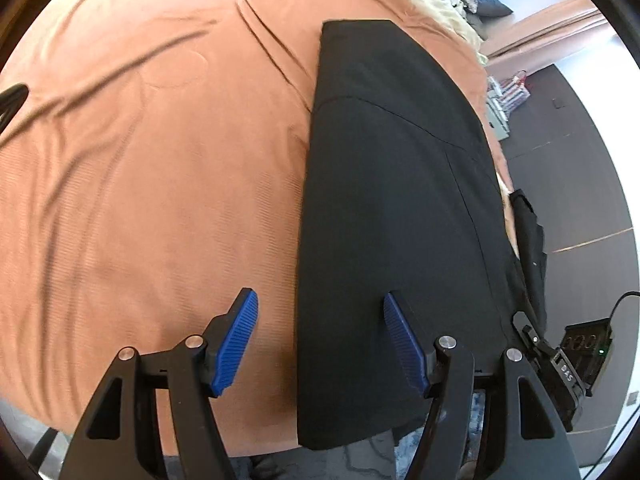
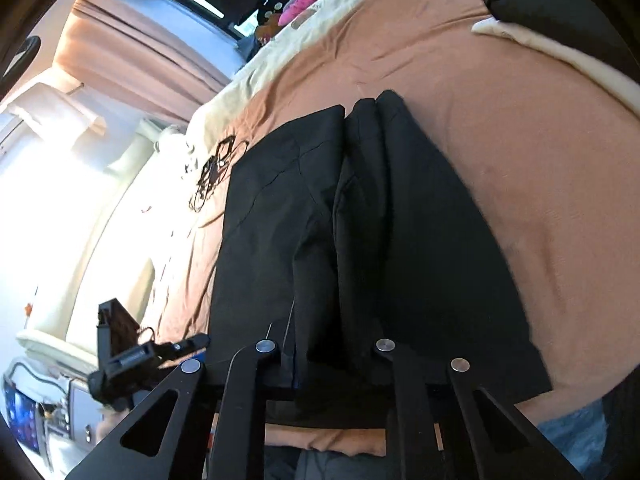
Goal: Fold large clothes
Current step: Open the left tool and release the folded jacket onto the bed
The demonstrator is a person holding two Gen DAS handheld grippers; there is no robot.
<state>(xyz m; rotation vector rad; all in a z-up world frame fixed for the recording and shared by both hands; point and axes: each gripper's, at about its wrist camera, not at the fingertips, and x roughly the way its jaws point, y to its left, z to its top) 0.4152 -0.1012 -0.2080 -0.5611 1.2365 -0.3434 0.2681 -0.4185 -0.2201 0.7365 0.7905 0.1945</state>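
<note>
Long black fabric garment (image 1: 392, 208) lies folded lengthwise on the rust-orange bedspread (image 1: 152, 168), reaching its near edge. Left gripper (image 1: 320, 340) hovers above the garment's near end, jaws spread, gripping nothing. Right gripper (image 2: 326, 364) has its jaws pinching the garment's near hem.

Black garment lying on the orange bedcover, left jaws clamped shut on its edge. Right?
Not quite. The black garment does lie on the orange bedcover, but the left gripper has its jaws open, blue pads apart with nothing pinched between them. The left wrist view shows it.
</note>
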